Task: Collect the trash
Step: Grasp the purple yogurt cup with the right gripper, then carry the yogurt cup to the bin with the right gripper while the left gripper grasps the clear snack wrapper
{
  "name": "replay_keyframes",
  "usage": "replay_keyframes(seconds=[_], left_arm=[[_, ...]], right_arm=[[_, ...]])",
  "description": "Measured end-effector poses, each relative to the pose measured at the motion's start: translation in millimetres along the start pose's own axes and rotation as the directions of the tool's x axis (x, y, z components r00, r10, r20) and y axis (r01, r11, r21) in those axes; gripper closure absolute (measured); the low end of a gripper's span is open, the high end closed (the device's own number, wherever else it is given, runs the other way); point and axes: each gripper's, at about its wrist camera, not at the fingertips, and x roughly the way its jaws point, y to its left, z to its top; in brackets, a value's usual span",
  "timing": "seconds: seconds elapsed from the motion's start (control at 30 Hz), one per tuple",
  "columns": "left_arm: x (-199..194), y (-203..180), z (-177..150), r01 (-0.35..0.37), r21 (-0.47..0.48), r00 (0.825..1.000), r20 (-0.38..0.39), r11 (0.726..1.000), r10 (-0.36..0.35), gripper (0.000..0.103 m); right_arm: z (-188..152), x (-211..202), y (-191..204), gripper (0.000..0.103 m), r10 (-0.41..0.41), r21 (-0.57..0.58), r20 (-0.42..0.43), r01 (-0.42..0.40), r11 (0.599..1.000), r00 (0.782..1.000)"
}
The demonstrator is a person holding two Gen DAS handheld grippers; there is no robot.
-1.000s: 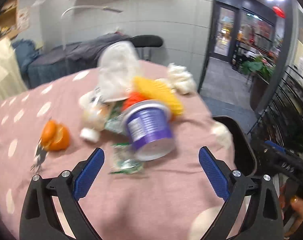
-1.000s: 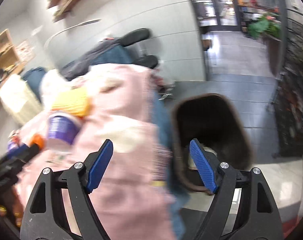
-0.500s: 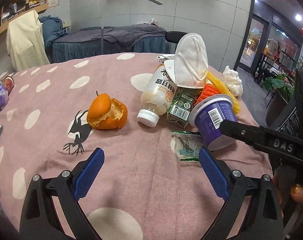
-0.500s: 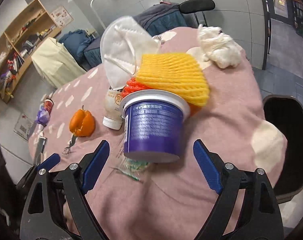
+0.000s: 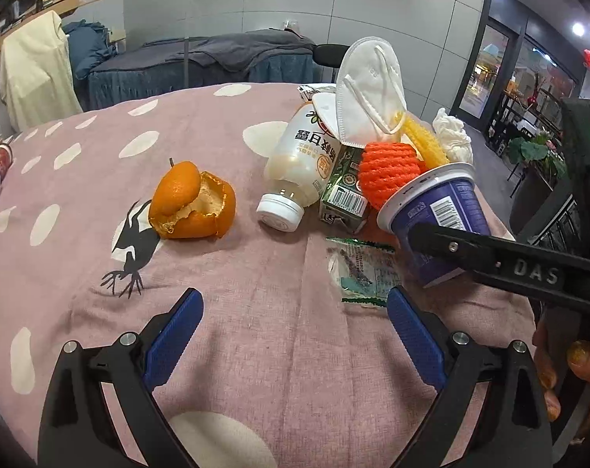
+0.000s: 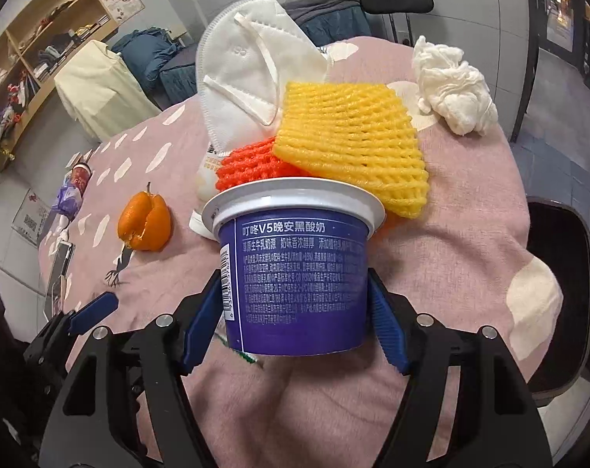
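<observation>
A purple yogurt cup (image 6: 297,273) lies tilted on the pink dotted tablecloth (image 5: 256,351). My right gripper (image 6: 295,323) has a blue pad on each side of the cup, closed against it. The cup (image 5: 439,218) and that gripper's finger also show in the left wrist view. Behind the cup lie yellow foam net (image 6: 349,148), orange foam net (image 6: 252,163), a white face mask (image 6: 248,70), a milk bottle (image 5: 299,163), a green carton (image 5: 345,191) and a clear wrapper (image 5: 361,269). An orange peel (image 5: 189,202) lies to the left. My left gripper (image 5: 295,335) is open and empty above the cloth.
A crumpled white tissue (image 6: 454,85) lies at the far right of the table. A dark bin (image 6: 560,292) stands on the floor beside the table's right edge. A phone (image 6: 59,269) and small packets (image 6: 71,191) lie at the left edge.
My right gripper has moved in on the purple cup and its jaws have narrowed from wide open to both sides of it. My left gripper has barely moved.
</observation>
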Motion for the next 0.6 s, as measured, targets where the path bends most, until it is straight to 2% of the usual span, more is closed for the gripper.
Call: replay_keyframes(seconds=[0.2, 0.3, 0.4, 0.5, 0.6], left_arm=[[9, -10, 6, 0.038, 0.037, 0.999, -0.029, 0.999, -0.037, 0.01], [18, -22, 10, 0.074, 0.083, 0.995, -0.071, 0.994, -0.069, 0.01], [32, -36, 12, 0.086, 0.145, 0.99, -0.119, 0.986, -0.069, 0.014], [47, -48, 13, 0.068, 0.202, 0.986, -0.166, 0.977, -0.034, 0.024], [60, -51, 15, 0.055, 0.216, 0.98, -0.2, 0.975, -0.011, 0.037]], right_arm=[[-20, -48, -10, 0.033, -0.007, -0.022, 0.091, 0.009, 1.0, 0.996], [-28, -65, -22, 0.033, -0.004, 0.007, 0.12, 0.004, 1.0, 0.993], [-34, -77, -32, 0.033, -0.021, 0.029, 0.148, 0.017, 0.999, 0.989], [-39, -85, -40, 0.033, -0.036, 0.052, 0.171, 0.027, 0.998, 0.985], [-45, -93, -47, 0.033, -0.041, 0.065, 0.188, 0.029, 0.997, 0.981]])
